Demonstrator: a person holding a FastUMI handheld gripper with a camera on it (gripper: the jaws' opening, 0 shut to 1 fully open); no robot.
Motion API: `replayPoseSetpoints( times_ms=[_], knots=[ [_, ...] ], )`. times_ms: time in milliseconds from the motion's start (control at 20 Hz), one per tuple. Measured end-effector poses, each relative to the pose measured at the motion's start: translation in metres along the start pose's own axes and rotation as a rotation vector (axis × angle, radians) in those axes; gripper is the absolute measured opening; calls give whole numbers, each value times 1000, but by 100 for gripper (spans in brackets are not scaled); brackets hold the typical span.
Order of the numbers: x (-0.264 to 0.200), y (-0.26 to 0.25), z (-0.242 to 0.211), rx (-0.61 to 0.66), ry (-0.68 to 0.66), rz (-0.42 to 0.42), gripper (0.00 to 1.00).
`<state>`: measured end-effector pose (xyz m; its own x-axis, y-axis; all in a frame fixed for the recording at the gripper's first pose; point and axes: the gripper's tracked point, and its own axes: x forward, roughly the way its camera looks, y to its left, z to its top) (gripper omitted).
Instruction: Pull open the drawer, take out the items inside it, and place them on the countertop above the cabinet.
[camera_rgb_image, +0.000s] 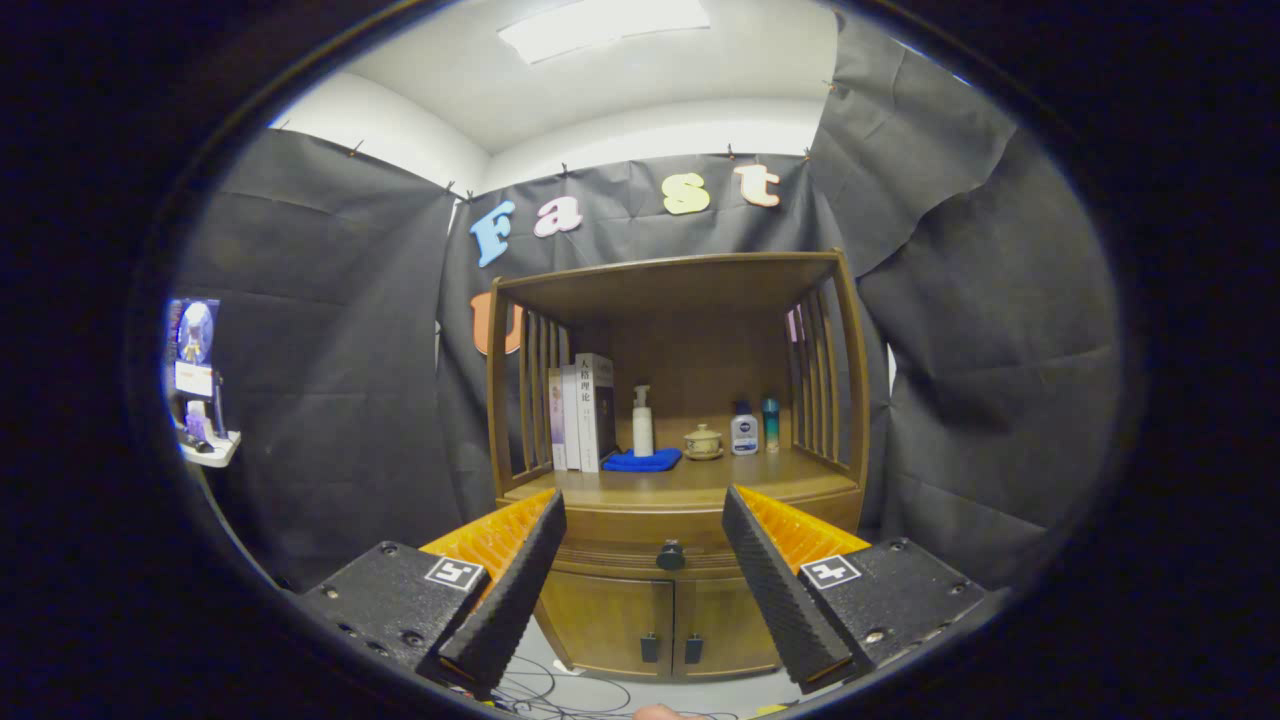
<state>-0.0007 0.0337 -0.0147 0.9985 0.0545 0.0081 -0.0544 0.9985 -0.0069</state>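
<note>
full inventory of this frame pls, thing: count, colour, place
cabinet: 1, brown wood, ahead of the fingers, against the booth wall
drawer: 1, brown, closed, under the countertop
drawer knob: 1, dark, between the fingers, beyond their tips
lower doors: 2, brown with dark handles, closed, below the drawer
countertop: 1, brown, above the drawer
books: about 3, white and dark, upright at countertop's left
pump bottle: 1, white, beside the books
cloth: 1, blue, at the pump bottle's foot
lidded cup: 1, cream, mid countertop
small bottles: 2, white and teal, right of the cup
cables: several, on the floor
gripper: 1, fingers open, holding nothing
</note>
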Motion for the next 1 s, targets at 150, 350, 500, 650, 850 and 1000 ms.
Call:
replayPoseSetpoints(
  times_ms=[150,350,500,650,850,1000],
  knots=[
    [5,-1,-1,7,1,-16,100],
    [14,-1,-12,11,32,-21,100],
    [24,-4,-25,16,62,-30,100],
    [43,-6,-33,4,73,-38,100],
    [78,-12,-50,-8,83,-47,100],
    [108,-17,-83,-7,141,-55,100]
  ],
)
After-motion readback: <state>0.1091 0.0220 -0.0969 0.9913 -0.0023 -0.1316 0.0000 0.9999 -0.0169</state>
